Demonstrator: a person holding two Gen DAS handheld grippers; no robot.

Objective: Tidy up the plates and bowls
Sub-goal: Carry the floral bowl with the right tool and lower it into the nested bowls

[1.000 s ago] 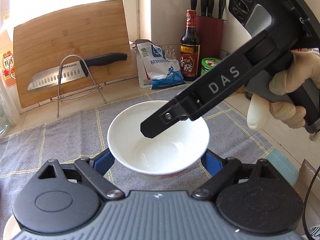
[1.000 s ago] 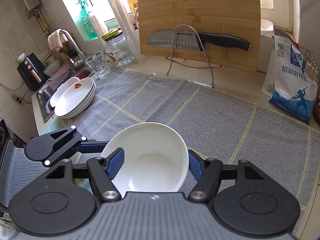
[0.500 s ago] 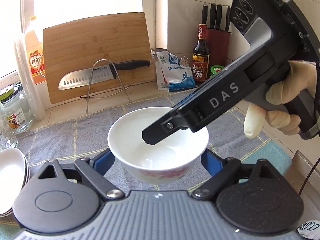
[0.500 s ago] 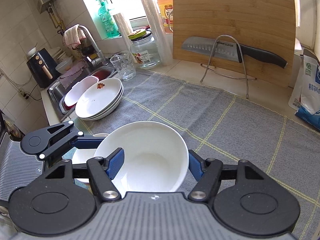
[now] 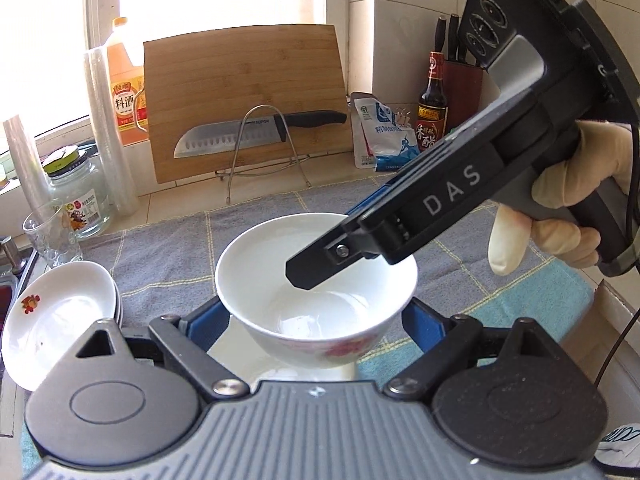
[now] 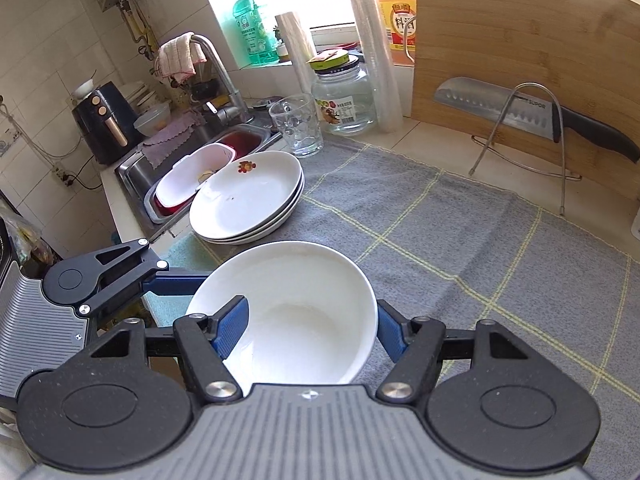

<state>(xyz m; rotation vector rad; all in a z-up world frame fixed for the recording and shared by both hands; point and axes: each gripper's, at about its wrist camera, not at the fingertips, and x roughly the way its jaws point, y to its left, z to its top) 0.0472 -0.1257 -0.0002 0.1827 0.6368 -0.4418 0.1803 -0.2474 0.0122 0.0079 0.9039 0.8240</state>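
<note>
A white bowl (image 5: 316,280) with a red flower print is held above the grey towel between both grippers. My left gripper (image 5: 316,316) is shut on the bowl, its blue pads against the bowl's sides. My right gripper (image 6: 312,324) is shut on the same bowl (image 6: 296,312), one finger inside the rim and one outside; the right gripper body shows in the left wrist view (image 5: 452,192). A stack of white plates (image 6: 248,196) with a red motif lies at the towel's left end by the sink; it also shows in the left wrist view (image 5: 60,312). Something white lies directly under the bowl.
A grey checked towel (image 6: 460,240) covers the counter. A bamboo cutting board (image 5: 244,96) and a knife on a wire stand (image 5: 256,132) are at the back. A glass (image 6: 296,126), a jar (image 6: 344,96) and a sink with dishes (image 6: 192,172) are at the left. Sauce bottle (image 5: 432,104) and salt bag stand at the back right.
Both grippers have carried the bowl leftward along the towel. The plate stack and sink have come into view and grown nearer. The grip on the bowl is unchanged.
</note>
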